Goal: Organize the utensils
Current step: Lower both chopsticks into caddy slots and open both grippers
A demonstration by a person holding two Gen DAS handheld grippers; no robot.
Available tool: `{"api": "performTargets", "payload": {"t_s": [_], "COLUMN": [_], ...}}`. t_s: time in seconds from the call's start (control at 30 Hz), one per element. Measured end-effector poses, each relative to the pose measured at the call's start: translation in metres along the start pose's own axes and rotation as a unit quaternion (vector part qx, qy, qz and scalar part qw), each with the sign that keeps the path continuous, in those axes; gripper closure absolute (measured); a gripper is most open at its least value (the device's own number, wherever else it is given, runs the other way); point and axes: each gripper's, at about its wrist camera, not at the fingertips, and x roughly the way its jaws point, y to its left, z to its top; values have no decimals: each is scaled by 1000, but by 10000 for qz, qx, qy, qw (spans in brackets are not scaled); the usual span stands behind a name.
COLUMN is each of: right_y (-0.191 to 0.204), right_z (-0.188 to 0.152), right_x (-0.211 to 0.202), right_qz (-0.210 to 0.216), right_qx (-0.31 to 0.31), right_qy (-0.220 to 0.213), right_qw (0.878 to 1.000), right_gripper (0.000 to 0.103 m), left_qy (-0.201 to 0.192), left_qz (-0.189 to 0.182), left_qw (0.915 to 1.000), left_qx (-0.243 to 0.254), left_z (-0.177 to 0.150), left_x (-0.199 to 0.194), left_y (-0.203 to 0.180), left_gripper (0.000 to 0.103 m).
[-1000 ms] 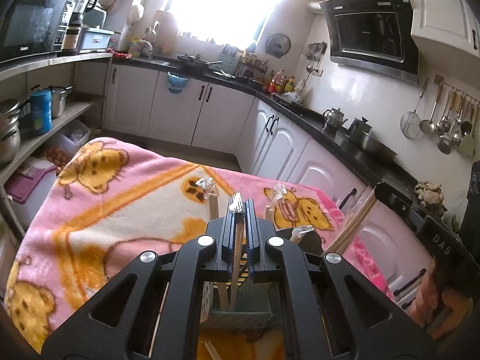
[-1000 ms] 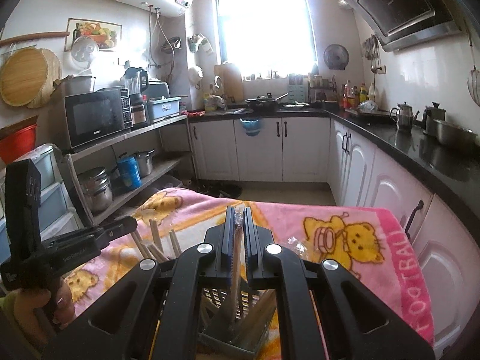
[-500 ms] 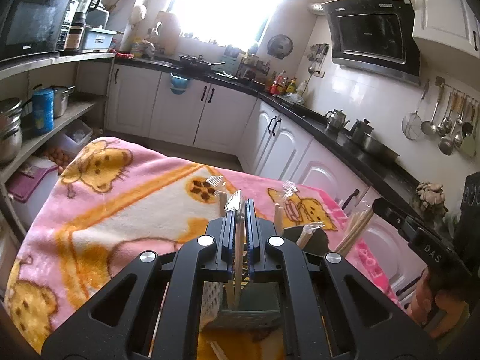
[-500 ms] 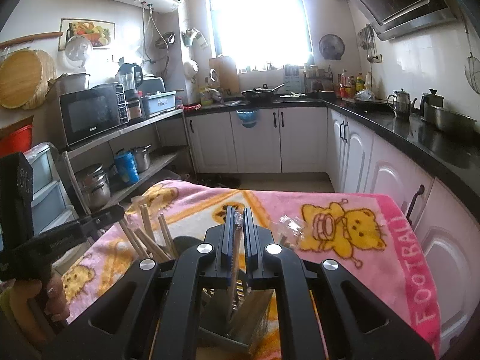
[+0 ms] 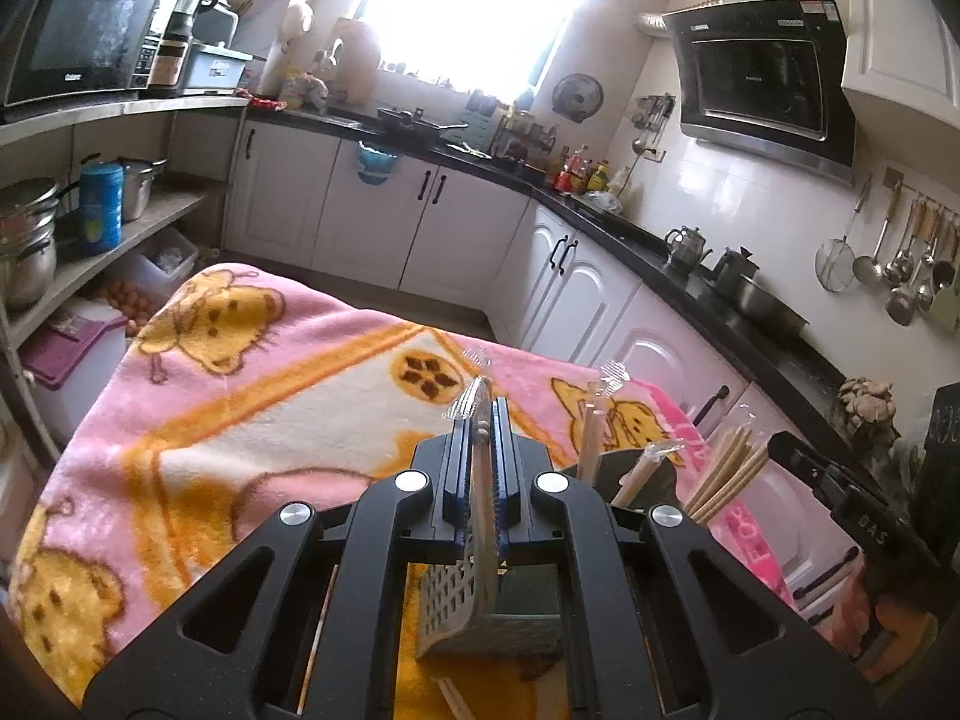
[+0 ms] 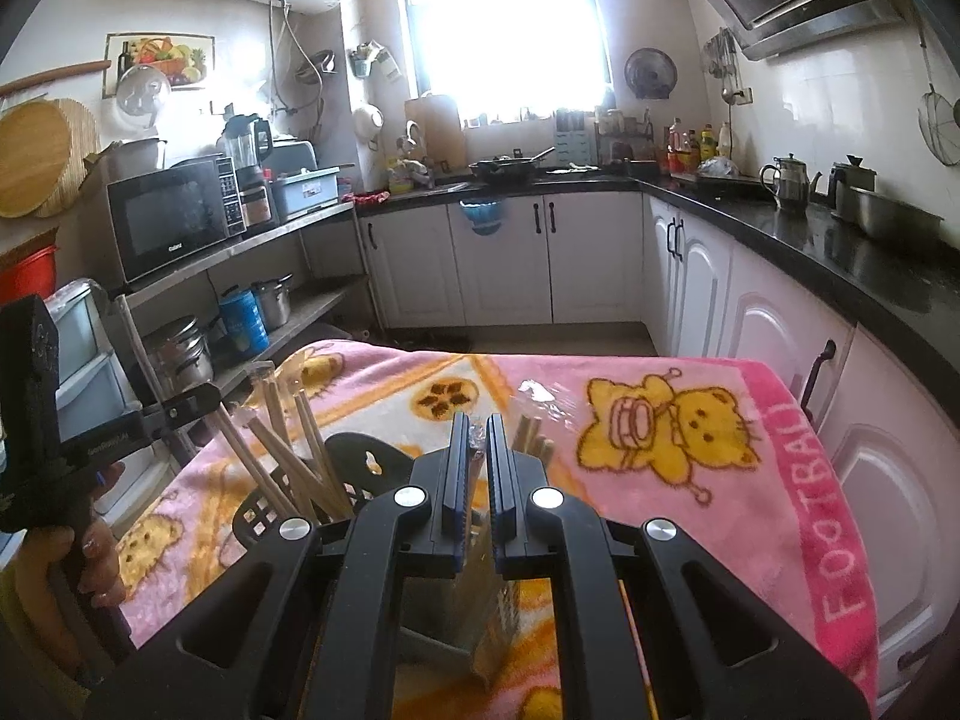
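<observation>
Left gripper [image 5: 481, 420] clamped on a wrapped chopstick [image 5: 480, 480], right gripper [image 6: 478, 450] clamped on another wrapped utensil [image 6: 478, 468], both above a grey holder [image 5: 462, 606] on the pink blanket [image 5: 270, 396], black holder [image 6: 288, 504] of chopsticks at 10 o'clock in the right view.

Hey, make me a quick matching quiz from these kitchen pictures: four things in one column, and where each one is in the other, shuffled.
Things:
1. microwave
2. kettle
3. blue can
4. ladles

Places:
A. hanging on the tiled wall
B. on the lower shelf beside a steel pot
C. on the black counter
D. on the upper shelf next to a blender

Pairs: 1-D, 2-C, 3-B, 4-A
</observation>
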Motion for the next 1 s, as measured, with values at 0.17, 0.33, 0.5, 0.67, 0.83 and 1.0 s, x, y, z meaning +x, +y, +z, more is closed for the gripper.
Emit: {"api": "performTargets", "payload": {"t_s": [0.17,0.33,0.5,0.67,0.83,1.0], "right_y": [-5,-7,-7,-9,-10,-8], "right_z": [-4,-7,-10,-11,-12,-12], "right_x": [-3,-6,-9,-11,-12,-14], "right_qz": [47,48,56,36,42,46], "right_qx": [70,70,33,61,77,62], "right_qy": [66,98,123,177,238,244], "right_qw": [9999,9999,9999,9998,9997,9997], "right_gripper": [96,96,96,92,89,82], "left_qy": [58,90,149,218,269,314], "left_qz": [41,48,96,140,168,177], "left_qw": [10000,9999,9998,9997,9995,9993], "left_qx": [39,27,69,44,58,91], "left_z": [-2,-6,-7,-9,-13,-17], "left_x": [-1,-3,-4,-6,-10,-13], "left_y": [-1,-1,-3,0,1,1], "left_gripper": [101,101,100,94,91,83]}}
